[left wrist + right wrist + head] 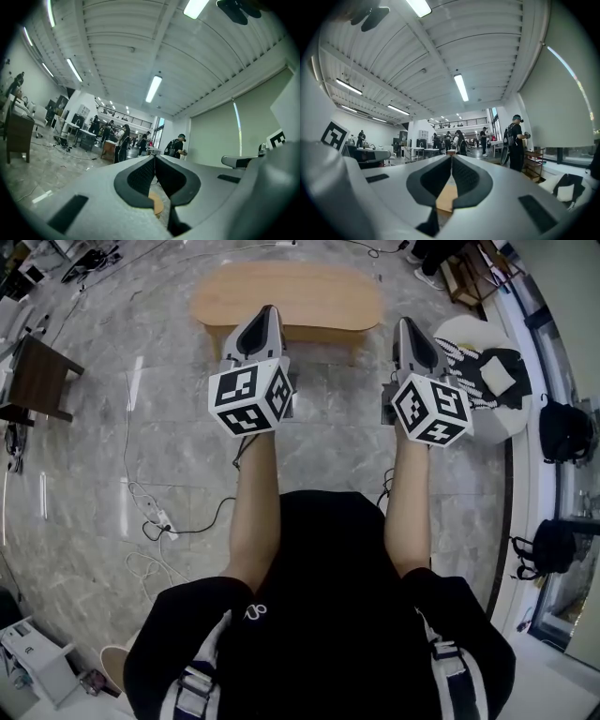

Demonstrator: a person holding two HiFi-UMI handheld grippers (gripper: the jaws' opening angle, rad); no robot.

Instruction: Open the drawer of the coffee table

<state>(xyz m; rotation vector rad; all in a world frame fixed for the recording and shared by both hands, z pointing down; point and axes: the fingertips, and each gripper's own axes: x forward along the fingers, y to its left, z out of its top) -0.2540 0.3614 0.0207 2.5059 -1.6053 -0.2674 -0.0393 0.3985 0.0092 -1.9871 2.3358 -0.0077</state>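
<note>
The grey marble floor (187, 456) is stretching under everything. The oval wooden coffee table (286, 292) is standing on it (only its top and front edge are showing), just ahead of the left gripper (270, 313) and right gripper (405, 324), both pointing level, jaws pressing together, empty.

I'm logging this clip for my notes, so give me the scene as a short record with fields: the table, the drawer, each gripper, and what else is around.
coffee table: wooden oval top, on the grey tiled floor ahead of the person
drawer: not made out; nothing seen pulled out
left gripper: jaws together, nothing between them, pointing at the table
right gripper: jaws together, nothing between them, pointing at the table
contact with table: cannot tell
right of table: round white table with a black item on it
left floor: power strip with cables
</note>
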